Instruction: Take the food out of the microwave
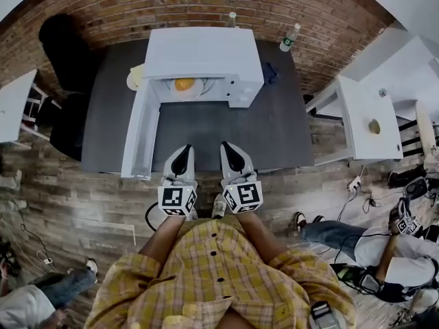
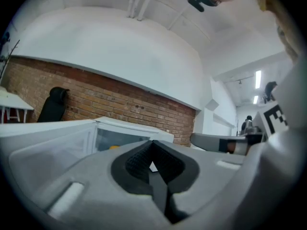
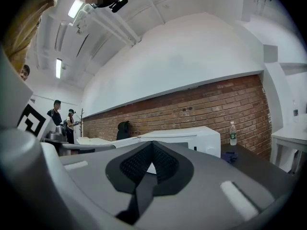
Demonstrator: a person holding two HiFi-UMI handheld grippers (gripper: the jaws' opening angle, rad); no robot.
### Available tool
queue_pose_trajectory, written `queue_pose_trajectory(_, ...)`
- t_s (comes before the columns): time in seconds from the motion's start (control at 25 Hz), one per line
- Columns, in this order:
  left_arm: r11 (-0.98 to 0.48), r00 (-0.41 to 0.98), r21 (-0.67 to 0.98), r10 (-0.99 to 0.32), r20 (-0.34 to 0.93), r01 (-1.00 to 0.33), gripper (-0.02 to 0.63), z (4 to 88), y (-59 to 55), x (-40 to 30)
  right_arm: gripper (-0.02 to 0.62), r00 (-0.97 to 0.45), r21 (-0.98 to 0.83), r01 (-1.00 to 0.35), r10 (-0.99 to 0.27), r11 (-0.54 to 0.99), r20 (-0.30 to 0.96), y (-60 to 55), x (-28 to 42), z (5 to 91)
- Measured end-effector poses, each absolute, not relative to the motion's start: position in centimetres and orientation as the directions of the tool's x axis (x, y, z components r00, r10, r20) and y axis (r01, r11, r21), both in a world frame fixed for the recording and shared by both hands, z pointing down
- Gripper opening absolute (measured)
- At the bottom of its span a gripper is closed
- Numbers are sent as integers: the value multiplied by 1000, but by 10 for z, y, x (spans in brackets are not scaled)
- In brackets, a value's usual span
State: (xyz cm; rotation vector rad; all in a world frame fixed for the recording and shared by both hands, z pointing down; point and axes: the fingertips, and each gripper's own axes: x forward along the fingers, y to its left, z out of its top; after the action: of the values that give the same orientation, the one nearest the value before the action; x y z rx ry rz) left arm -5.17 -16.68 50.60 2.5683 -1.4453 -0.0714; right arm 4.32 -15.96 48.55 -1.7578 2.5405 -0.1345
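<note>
A white microwave (image 1: pixel 203 53) stands at the back of a dark table (image 1: pixel 274 136), its door (image 1: pixel 140 136) swung open toward me on the left. Inside the cavity lies orange food on a plate (image 1: pixel 186 85). My left gripper (image 1: pixel 181 153) and right gripper (image 1: pixel 230 149) hover side by side over the table's near edge, well short of the microwave. Both are shut with nothing in them. In the left gripper view the microwave (image 2: pixel 120 133) shows beyond the shut jaws (image 2: pixel 152 164). The right gripper view shows the microwave (image 3: pixel 192 138) past its shut jaws (image 3: pixel 151 166).
A yellow plate (image 1: pixel 135 77) sits left of the microwave. Two bottles (image 1: pixel 290 37) stand at the table's back, and a dark blue object (image 1: pixel 269 72) lies right of the microwave. White tables (image 1: pixel 367 118) flank both sides. People and cables are on the floor around me.
</note>
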Motion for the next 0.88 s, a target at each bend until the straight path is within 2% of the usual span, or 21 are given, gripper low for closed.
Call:
queue_pose_trajectory(0.24, -457, 531, 403, -842, 91, -793, -5, 537, -189, -52, 2, -379, -117, -920, -925, 374, 27, -169, 46, 499)
queue_pose_trajectory(0.52, -432, 539, 480, -836, 104, -763, -3, 560, -213, -46, 2, -413, -126, -906, -910, 404, 50, -181, 44, 512)
queue_pose_trajectory(0.8, -338, 529, 653, -841, 115, -678, -3, 586, -240, -51, 2, -433, -127, -897, -899, 423, 69, -190, 42, 520)
queue_pose_trajectory(0.84, -322, 530, 683, -841, 113, -656, -2, 590, -245, -51, 2, -434, -127, -897, -898, 424, 72, -191, 42, 520)
queue_pose_trajectory(0.88, -306, 531, 713, -840, 109, -631, 29, 593, -250, -51, 2, -435, -127, -897, -897, 424, 75, -192, 43, 521)
